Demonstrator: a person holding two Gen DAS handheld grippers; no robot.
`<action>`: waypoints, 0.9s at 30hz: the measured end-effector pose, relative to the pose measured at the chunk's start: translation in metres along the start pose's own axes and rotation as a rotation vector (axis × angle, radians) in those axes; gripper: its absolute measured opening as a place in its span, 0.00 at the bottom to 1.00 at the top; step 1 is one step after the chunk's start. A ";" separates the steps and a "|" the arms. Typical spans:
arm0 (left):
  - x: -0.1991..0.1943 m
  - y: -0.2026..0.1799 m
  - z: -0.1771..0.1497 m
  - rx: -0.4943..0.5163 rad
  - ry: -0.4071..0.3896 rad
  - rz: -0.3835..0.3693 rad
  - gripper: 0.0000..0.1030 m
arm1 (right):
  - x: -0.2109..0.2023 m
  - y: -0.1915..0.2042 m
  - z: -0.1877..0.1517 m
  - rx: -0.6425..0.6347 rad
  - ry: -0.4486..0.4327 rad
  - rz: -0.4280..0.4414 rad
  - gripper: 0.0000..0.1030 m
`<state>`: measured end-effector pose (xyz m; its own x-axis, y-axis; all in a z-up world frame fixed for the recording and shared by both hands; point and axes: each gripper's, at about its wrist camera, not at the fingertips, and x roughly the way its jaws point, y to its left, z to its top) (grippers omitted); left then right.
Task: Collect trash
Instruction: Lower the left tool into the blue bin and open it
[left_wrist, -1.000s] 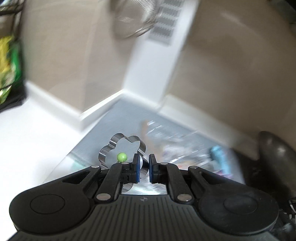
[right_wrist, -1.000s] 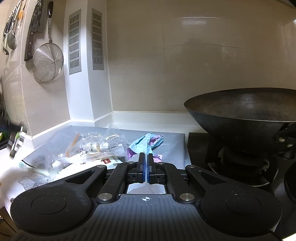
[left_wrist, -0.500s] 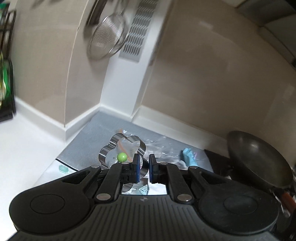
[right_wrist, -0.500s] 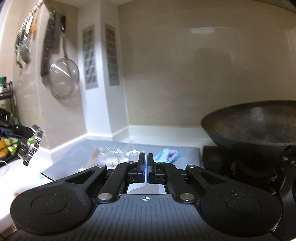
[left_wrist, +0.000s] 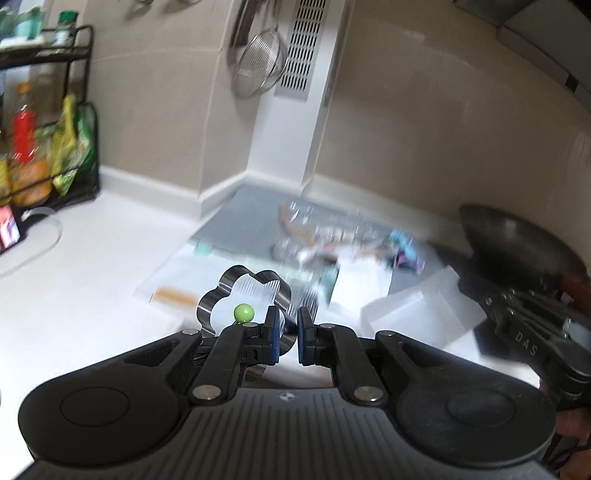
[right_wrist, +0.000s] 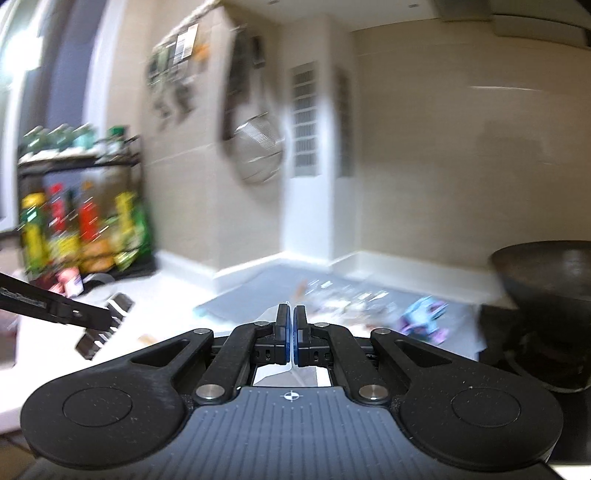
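Steel flower-shaped mould clamped in left gripper.
Right gripper pinches a clear wrapper; trash pile left of wok.

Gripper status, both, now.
Left gripper: shut on the flower-shaped metal cutter.
Right gripper: shut on a thin clear plastic sheet.

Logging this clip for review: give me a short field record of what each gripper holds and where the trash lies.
left gripper: shut on flower-shaped metal cutter with green knob
right gripper: shut on thin clear wrapper
remaining trash: blurred wrappers on grey mat
nearby: wok to the right, strainer on wall
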<state>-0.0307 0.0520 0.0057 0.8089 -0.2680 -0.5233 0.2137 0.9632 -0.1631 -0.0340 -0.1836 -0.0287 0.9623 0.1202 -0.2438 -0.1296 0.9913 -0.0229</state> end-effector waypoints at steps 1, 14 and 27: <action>-0.004 0.002 -0.011 0.001 0.011 0.007 0.09 | -0.004 0.008 -0.005 -0.013 0.012 0.018 0.01; 0.011 0.015 -0.132 -0.020 0.210 0.057 0.09 | -0.008 0.067 -0.103 -0.161 0.265 0.099 0.01; 0.102 0.033 -0.224 -0.001 0.525 0.076 0.09 | 0.086 0.077 -0.246 -0.210 0.730 0.072 0.01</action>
<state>-0.0635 0.0516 -0.2402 0.4390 -0.1720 -0.8819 0.1649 0.9803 -0.1091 -0.0200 -0.1096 -0.2895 0.5571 0.0461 -0.8292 -0.2990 0.9426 -0.1485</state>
